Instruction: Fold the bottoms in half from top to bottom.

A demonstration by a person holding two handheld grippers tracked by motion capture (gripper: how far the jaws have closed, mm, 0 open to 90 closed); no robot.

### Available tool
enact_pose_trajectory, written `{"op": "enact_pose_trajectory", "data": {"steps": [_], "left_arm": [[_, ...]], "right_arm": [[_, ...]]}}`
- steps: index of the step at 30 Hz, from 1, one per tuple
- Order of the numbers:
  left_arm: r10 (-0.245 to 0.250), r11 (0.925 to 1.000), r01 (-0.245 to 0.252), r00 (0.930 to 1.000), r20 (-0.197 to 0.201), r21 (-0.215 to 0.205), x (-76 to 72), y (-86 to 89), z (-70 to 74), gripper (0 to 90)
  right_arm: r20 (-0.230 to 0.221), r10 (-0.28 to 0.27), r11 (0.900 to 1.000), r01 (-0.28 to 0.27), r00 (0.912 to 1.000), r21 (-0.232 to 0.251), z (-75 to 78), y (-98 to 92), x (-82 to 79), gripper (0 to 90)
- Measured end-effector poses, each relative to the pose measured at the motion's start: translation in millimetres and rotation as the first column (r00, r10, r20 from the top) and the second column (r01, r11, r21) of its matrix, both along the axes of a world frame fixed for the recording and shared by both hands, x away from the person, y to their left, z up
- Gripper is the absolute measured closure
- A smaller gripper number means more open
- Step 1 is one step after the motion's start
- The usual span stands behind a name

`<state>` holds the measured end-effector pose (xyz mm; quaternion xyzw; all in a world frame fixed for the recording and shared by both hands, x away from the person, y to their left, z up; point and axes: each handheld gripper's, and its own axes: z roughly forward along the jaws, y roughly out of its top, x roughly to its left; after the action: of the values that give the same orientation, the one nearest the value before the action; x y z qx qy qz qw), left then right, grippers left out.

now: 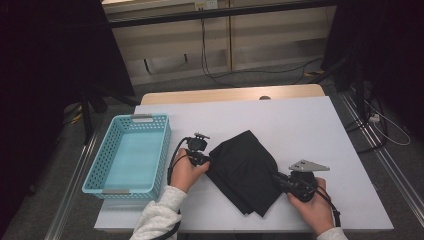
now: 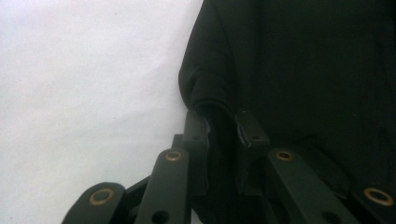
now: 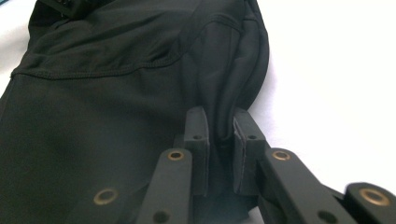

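Observation:
A folded black garment (image 1: 245, 170) lies on the white table (image 1: 300, 120), a little right of the middle. At its left edge my left gripper (image 1: 206, 159) is shut on a fold of the cloth. In the left gripper view that fold of the garment (image 2: 303, 70) sits pinched between the two jaws of the left gripper (image 2: 223, 123). My right gripper (image 1: 276, 179) grips the garment's lower right edge. In the right gripper view a rolled hem of the garment (image 3: 116, 116) is squeezed between the jaws of the right gripper (image 3: 219, 123).
A light blue plastic basket (image 1: 95, 175) stands at the table's left edge with nothing in it. White tabletop lies open behind and to the right of the garment. Dark stands and cables are on the floor around the table.

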<state>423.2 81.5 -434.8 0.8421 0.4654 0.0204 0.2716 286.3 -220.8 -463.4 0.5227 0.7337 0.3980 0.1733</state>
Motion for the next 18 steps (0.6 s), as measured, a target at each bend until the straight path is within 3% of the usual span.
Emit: {"op": "enact_pose_trajectory", "data": {"steps": [5, 18], "left_arm": [[0.003, 0.9997, -0.001, 0.9991, -0.041, 0.026, 4.8, -3.7, 3.2, 79.0], [0.017, 0.999, -0.012, 0.9927, -0.119, 0.043, 15.5, -2.8, 12.1, 80.3]], "right_arm": [[0.001, -0.001, 1.0, 0.001, 1.0, 0.003, 0.0, 0.0, 0.3, 78.9], [0.021, 0.01, 1.0, -0.01, 0.9997, -0.018, 1.2, 1.9, 0.2, 80.0]]}}
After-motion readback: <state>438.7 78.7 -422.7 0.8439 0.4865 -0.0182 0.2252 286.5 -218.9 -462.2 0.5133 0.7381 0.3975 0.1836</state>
